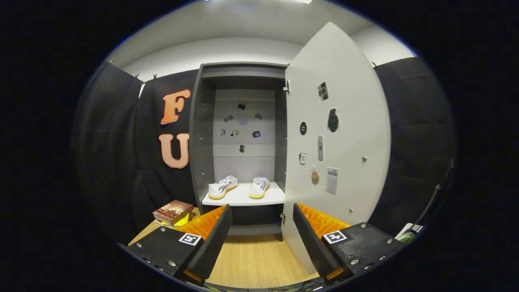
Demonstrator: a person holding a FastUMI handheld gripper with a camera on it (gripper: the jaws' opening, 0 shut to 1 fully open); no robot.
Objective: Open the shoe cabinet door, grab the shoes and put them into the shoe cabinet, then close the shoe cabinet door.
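The grey shoe cabinet (202, 134) stands ahead with its door (348, 121) swung wide open to the right. Two white shoes with yellow soles rest on its white shelf (243, 198): the left shoe (222, 187) angled sideways, the right shoe (259, 187) pointing out. My gripper (261, 239) is open, well back from the cabinet, with nothing between its fingers. The right finger (312, 239) sits close to the lower edge of the open door.
A stack of books (172, 212) lies on the wooden floor (255, 259) left of the cabinet. Small stickers and objects dot the door's inner face and the cabinet's back wall. Black cloth walls close in on both sides.
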